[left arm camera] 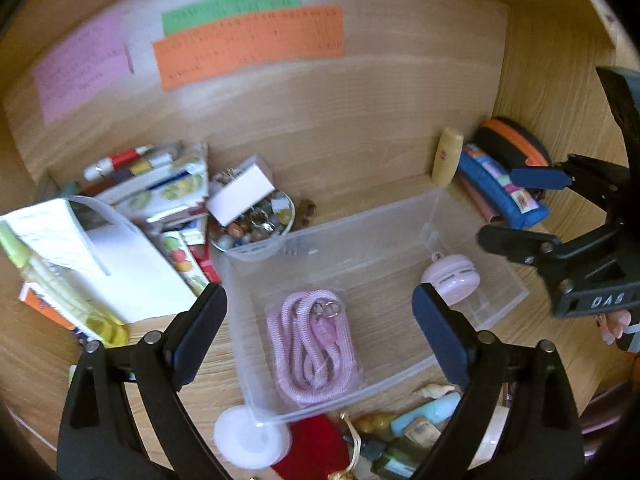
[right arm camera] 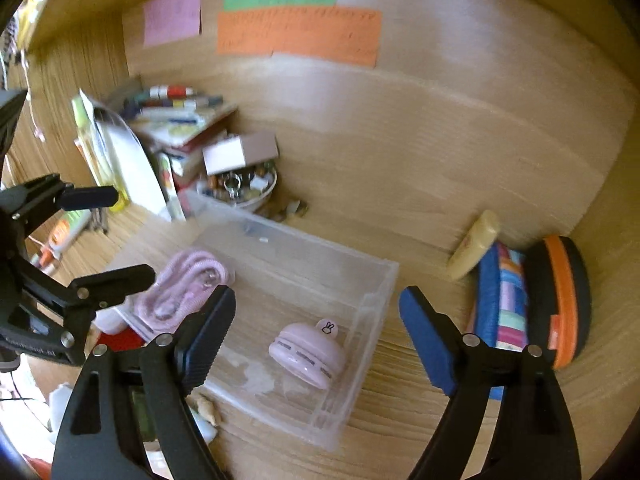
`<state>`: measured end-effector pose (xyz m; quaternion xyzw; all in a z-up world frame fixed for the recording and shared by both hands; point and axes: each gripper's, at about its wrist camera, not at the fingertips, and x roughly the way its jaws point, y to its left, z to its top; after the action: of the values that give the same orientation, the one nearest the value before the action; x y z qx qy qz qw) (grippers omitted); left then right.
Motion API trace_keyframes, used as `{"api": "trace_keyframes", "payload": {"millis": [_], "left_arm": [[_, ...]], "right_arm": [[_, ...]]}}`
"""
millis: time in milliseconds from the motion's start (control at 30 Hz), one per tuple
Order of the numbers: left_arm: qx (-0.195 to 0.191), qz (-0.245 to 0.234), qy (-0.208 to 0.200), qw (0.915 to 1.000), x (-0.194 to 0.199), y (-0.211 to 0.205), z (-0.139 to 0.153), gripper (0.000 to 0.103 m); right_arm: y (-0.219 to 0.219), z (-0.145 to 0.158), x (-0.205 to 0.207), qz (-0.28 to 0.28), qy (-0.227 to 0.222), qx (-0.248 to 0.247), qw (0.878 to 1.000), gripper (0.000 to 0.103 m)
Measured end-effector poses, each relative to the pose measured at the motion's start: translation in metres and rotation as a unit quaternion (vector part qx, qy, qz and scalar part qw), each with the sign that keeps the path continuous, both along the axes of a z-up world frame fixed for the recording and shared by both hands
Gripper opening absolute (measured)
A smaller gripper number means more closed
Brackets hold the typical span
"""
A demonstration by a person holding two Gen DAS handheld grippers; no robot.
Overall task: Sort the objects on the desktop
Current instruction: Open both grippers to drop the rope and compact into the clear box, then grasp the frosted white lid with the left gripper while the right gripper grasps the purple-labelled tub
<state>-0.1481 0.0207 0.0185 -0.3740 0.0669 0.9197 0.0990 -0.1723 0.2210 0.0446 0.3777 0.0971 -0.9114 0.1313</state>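
A clear plastic bin [left arm camera: 404, 212] [right arm camera: 376, 280] stands on the wooden desk. Inside lie a bagged pink coiled cord [left arm camera: 314, 354] [right arm camera: 182, 286] and a pink macaron-shaped case [left arm camera: 452, 280] [right arm camera: 306, 354]. My left gripper [left arm camera: 320, 328] is open and empty, hovering over the bin's near side above the cord. My right gripper [right arm camera: 316, 336] is open and empty, above the macaron case. It also shows in the left wrist view [left arm camera: 520, 208] at the right; the left gripper shows in the right wrist view [right arm camera: 108, 236] at the left.
Boxes and books [left arm camera: 160, 196] pile at the back left by a bowl of small trinkets [left arm camera: 256, 220]. A yellow bottle [left arm camera: 446, 156], blue pencil case [left arm camera: 500, 188] and orange-black pouch [right arm camera: 560, 300] sit right. Small bottles and a red disc [left arm camera: 316, 448] lie near me. Coloured notes [left arm camera: 248, 44] hang on the back wall.
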Motion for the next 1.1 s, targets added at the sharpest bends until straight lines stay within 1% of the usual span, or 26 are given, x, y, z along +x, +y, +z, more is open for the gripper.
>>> {"api": "trace_keyframes", "payload": {"millis": [67,167,267,433,600,800,967,1100], "left_arm": [[0.003,0.006,0.014,0.9999,0.011,-0.006,0.007,0.097],[0.007,0.015,0.026,0.9995,0.026,-0.017,0.013,0.099],[0.011,0.028,0.028,0.9991,0.041,-0.033,0.013,0.099],[0.016,0.051,0.011,0.9985,0.058,-0.056,0.0,0.099],[0.02,0.07,-0.022,0.9971,0.066,-0.074,-0.026,0.099],[0.042,0.079,-0.07,0.9935,0.07,-0.085,-0.06,0.099],[0.054,0.083,-0.102,0.9898,0.072,-0.088,-0.085,0.099],[0.056,0.082,-0.118,0.9881,0.073,-0.086,-0.098,0.099]], "right_arm": [[0.007,0.008,0.012,-0.004,0.014,-0.011,1.0,0.085],[0.015,0.017,0.028,-0.003,0.034,-0.028,0.999,0.089],[0.016,0.022,0.048,0.003,0.047,-0.043,0.998,0.092],[0.011,0.016,0.073,0.019,0.051,-0.049,0.997,0.096],[0.002,0.0,0.093,0.042,0.044,-0.041,0.997,0.096],[-0.01,-0.03,0.109,0.068,0.014,-0.035,0.997,0.096],[-0.019,-0.064,0.112,0.083,-0.038,-0.042,0.995,0.096],[-0.023,-0.088,0.115,0.095,-0.079,-0.041,0.992,0.096]]}}
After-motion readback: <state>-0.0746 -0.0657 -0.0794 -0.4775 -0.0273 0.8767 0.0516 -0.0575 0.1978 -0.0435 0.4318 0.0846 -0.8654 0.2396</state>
